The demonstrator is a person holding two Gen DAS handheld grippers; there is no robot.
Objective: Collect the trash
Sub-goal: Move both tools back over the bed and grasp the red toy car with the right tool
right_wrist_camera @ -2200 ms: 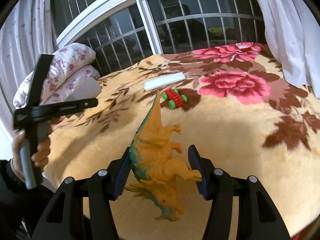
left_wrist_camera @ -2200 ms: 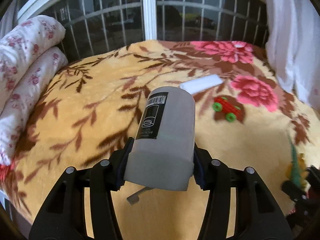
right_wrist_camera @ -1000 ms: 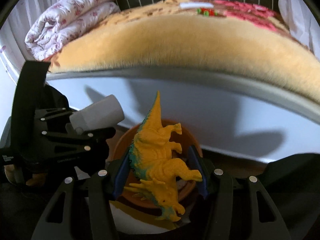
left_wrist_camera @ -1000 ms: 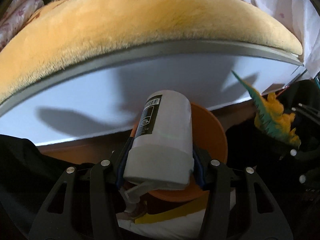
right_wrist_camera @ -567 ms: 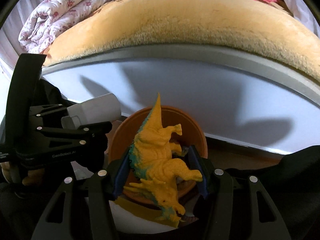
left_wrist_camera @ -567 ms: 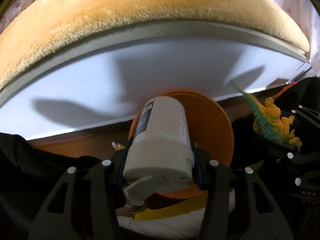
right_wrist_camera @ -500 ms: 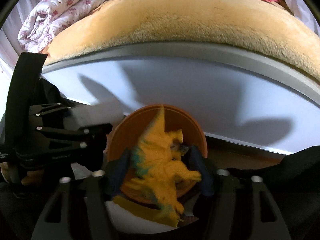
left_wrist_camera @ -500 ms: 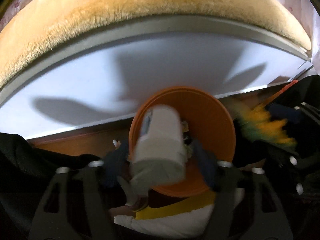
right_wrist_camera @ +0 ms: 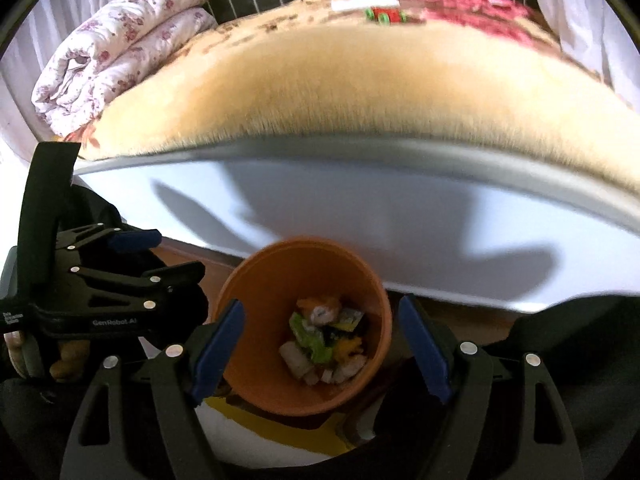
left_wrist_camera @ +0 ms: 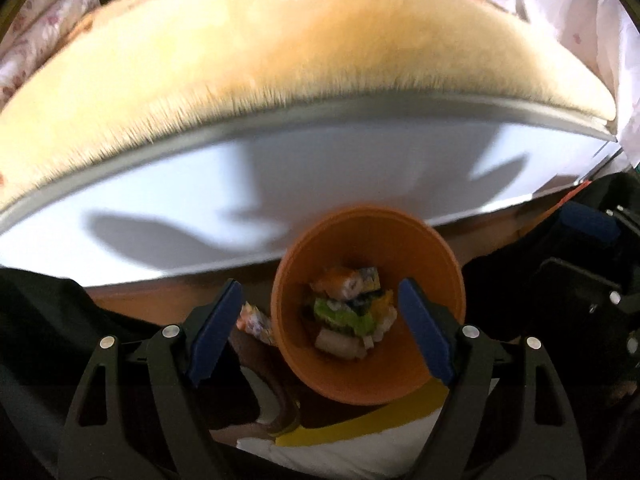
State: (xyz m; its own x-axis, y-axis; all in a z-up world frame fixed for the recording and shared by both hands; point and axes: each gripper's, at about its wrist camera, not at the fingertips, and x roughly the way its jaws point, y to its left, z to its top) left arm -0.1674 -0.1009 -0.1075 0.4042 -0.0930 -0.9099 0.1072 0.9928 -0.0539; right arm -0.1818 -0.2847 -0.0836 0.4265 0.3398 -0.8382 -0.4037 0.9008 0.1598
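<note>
An orange bin stands on the floor by the bed, with a pile of colourful trash at its bottom. It also shows in the right wrist view, trash inside. My left gripper is open and empty above the bin. My right gripper is open and empty above it too. The left gripper also shows at the left of the right wrist view. The white bottle and the dinosaur toy cannot be made out in the pile.
The bed's white side panel and yellow fluffy blanket rise behind the bin. A red and green toy and a white flat object lie far back on the bed. A folded floral quilt sits left. A wrapper lies left of the bin.
Both grippers have opened over the bin. The white bottle has dropped from the left one and the dinosaur toy from the right one.
</note>
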